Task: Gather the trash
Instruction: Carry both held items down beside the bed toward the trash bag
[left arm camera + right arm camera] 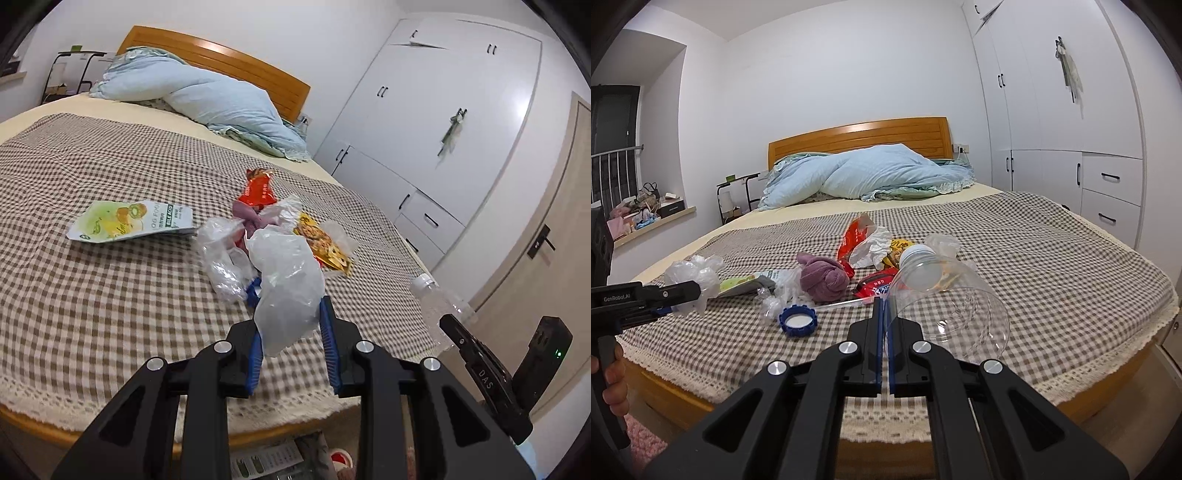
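Here the left tool is clamped on a crumpled clear plastic bag, held above the checked bedspread; the right tool is pinched tight on the wall of a clear plastic bottle, lifted over the bed's foot edge, other wrappers lying beyond

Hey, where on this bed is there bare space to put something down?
Free: the checked blanket right of the clear bottle, toward the wardrobe; also the strip before the blue quilt. Crowded: the middle, around the purple cloth, wrappers and blue cap.

White walls; wooden-headboard bed under checked cover; white wardrobe alongside.
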`<state>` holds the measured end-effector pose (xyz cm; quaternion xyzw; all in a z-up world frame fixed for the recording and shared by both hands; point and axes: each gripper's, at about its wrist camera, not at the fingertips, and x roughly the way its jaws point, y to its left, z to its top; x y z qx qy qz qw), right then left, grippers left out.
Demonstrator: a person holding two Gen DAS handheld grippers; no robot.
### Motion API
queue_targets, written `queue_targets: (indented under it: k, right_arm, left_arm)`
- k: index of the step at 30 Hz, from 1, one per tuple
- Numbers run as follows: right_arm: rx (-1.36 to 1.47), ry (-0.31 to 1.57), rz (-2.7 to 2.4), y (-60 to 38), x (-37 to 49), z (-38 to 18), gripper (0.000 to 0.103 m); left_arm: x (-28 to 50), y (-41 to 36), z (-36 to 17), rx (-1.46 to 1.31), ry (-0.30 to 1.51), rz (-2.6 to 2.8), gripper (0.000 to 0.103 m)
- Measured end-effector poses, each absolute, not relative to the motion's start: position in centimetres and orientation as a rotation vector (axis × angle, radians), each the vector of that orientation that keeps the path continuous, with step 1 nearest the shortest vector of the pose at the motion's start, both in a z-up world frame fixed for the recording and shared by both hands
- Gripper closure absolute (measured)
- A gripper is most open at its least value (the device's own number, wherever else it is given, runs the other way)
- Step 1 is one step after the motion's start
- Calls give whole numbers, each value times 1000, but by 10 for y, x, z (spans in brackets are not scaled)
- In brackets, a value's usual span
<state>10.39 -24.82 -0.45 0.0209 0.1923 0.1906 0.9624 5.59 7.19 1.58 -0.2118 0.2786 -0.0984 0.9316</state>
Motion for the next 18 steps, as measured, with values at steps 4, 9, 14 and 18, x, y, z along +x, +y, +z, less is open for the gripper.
queue_targets:
  k: [4, 9, 14, 18]
  right_arm:
    - [40, 393, 389, -255, 89, -3, 101]
    - [35, 394, 394, -260, 74, 1, 101]
    - [28, 397, 402, -262, 59, 1, 101]
    - [23, 399, 406, -263, 52, 1, 101]
  left_arm:
    - [42, 62, 18, -421, 580, -209, 78]
    - [26, 52, 23, -396, 584, -213, 77]
    - [12, 45, 26, -383, 584, -220, 78]
    - [3, 41, 27, -375, 586, -224, 78]
